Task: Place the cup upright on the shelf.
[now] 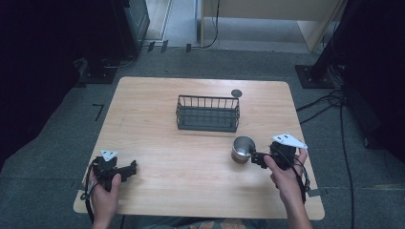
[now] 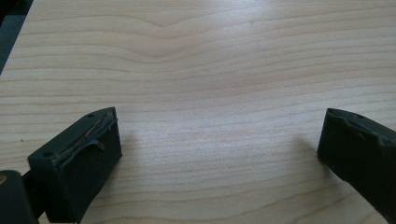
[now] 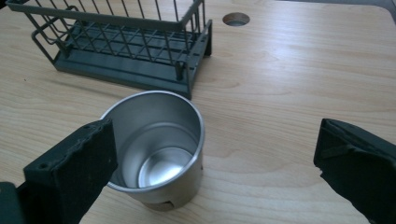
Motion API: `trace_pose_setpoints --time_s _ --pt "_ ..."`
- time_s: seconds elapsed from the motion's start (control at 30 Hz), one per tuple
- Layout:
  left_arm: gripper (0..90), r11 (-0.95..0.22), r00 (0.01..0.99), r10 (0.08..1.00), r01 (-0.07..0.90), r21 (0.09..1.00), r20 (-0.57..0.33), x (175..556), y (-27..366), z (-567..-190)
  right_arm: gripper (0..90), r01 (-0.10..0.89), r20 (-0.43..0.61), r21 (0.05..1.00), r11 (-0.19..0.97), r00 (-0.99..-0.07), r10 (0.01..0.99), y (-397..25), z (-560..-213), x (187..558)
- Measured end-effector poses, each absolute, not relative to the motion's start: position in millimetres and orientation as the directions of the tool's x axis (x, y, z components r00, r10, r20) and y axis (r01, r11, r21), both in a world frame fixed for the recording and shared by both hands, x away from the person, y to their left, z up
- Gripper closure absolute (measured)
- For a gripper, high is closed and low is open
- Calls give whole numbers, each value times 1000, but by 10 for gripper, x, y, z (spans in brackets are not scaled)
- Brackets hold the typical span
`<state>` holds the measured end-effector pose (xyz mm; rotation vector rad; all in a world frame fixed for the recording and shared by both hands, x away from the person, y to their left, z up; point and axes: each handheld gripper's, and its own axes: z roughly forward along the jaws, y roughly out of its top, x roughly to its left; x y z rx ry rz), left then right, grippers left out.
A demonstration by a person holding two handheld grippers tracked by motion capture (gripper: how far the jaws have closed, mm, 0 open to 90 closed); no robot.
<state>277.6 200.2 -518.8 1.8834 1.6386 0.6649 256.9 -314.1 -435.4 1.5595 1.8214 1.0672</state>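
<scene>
A shiny metal cup [image 1: 242,149] stands upright and empty on the wooden table [image 1: 157,157], just in front of a dark wire basket [image 1: 207,113]. My right gripper [image 1: 255,159] sits right beside the cup on its right side, open. In the right gripper view the cup [image 3: 159,144] stands by the left jaw, partly hidden behind it, and the basket [image 3: 126,42] lies beyond. My left gripper [image 1: 129,171] rests open near the table's front left, and its jaws in the left gripper view [image 2: 219,154] frame bare wood.
A round hole [image 1: 236,93] is cut in the table behind the basket's right end. Cables run over the floor on the right [image 1: 329,102]. The table's front edge is close to both hands.
</scene>
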Motion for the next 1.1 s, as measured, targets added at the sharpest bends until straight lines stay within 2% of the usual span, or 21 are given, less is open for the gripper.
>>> trace_pose_setpoints --time_s 0.53,0.87,1.1 --pt "0 -105 134 991 718 688 11 2776 2002 -5188 0 579 121 813 67 -280 952 -2807 -4426 2681" --pt "0 -104 134 991 718 688 11 2777 2002 -5188 0 590 104 803 89 -285 953 -2692 -4548 2733" --pt "0 -105 134 991 719 688 11 2776 2002 -5187 0 611 90 787 88 -254 963 -2679 -4692 2798"
